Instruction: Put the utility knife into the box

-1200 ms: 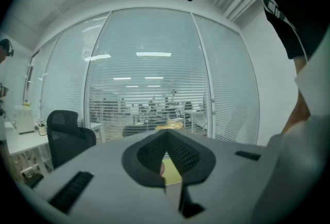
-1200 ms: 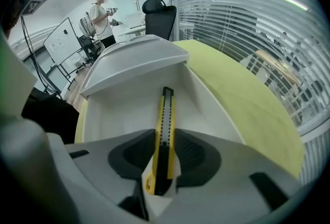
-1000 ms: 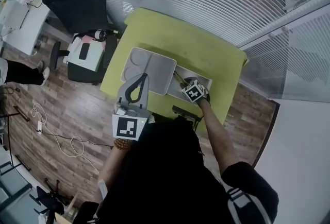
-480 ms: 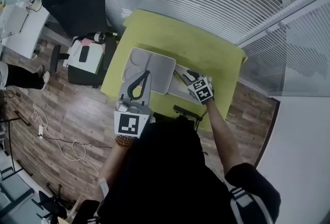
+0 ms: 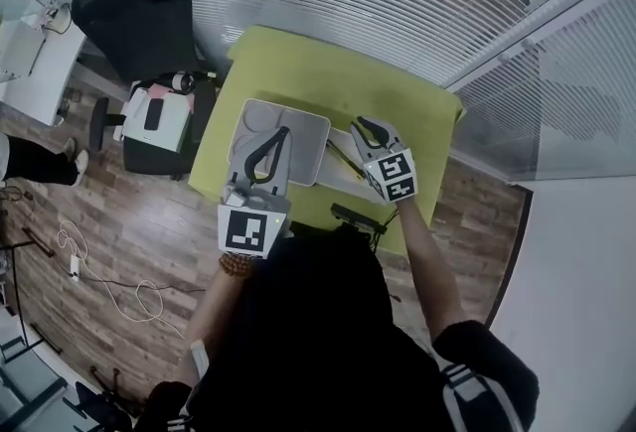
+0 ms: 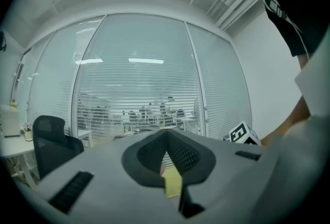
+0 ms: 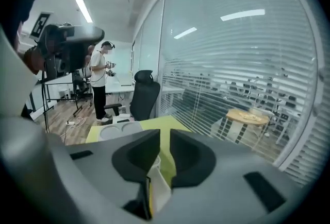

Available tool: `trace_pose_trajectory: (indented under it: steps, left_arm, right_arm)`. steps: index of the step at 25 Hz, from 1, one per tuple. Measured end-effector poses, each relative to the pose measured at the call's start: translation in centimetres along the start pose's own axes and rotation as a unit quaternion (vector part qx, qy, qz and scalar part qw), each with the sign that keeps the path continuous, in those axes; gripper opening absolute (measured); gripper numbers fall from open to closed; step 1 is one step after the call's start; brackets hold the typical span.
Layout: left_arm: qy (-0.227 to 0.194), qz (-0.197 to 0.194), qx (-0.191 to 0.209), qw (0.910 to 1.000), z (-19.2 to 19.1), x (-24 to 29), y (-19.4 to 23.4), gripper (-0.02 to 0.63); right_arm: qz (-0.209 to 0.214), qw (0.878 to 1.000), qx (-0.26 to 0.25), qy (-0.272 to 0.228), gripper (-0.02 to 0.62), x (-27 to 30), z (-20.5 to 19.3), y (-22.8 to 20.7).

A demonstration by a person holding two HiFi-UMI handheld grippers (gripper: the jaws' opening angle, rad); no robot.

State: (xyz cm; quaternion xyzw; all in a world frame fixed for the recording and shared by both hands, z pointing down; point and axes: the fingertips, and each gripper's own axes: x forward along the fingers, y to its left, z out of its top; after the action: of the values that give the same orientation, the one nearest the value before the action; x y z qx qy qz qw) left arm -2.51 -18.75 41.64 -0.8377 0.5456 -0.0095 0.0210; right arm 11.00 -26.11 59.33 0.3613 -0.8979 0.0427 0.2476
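Resting in box [image 7: 160,187], utility knife [image 7: 149,196] lies below right tool's [image 7: 165,138] just-closing empty jaws.

Box [image 5: 346,177] partly hid behind R claw [image 5: 366,125].

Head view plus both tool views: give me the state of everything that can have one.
Box: top open, on the table; contents too small to tell.
Gray tray: flat on the table, beside the box.
Left tool: shut, empty, over the gray tray.
Right tool: above the box, jaws just been closing, narrow gap left, nothing gripped.
Office chair: unoccupied.
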Motion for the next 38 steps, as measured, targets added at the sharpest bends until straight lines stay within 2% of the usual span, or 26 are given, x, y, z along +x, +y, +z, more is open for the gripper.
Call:
trace_pose_trajectory:
  steps: [12, 18, 24, 31, 36, 38]
  left_arm:
    - [-0.028, 0.0, 0.001, 0.9996, 2.3, 1.0, 1.0, 0.004]
    - [-0.037, 0.003, 0.002, 0.9993, 3.5, 0.9, 1.0, 0.004]
    - [-0.042, 0.009, -0.005, 0.9991, 3.4, 1.2, 0.9, 0.004]
    - [-0.056, 0.006, -0.009, 0.9984, 4.6, 1.4, 0.0, 0.003]
    - [-0.062, 0.004, -0.012, 0.998, 5.0, 1.4, -0.5, 0.004]
    - [-0.065, 0.005, -0.013, 0.9978, 5.2, 1.4, -0.6, 0.004]
  right_arm:
    - [-0.05, 0.993, -0.046, -0.096, 0.037, -5.1, 9.7, -0.5]
    - [-0.08, 0.984, -0.052, -0.151, 0.033, -8.9, 14.2, -0.5]
    - [-0.104, 0.969, -0.058, -0.216, 0.025, -12.4, 19.1, 1.4]
    - [-0.117, 0.967, -0.051, -0.223, 0.017, -14.1, 21.0, 2.9]
    - [-0.116, 0.969, -0.028, -0.214, 0.011, -14.0, 19.9, 2.9]
    - [-0.128, 0.967, -0.014, -0.218, 0.011, -14.3, 19.7, 2.8]
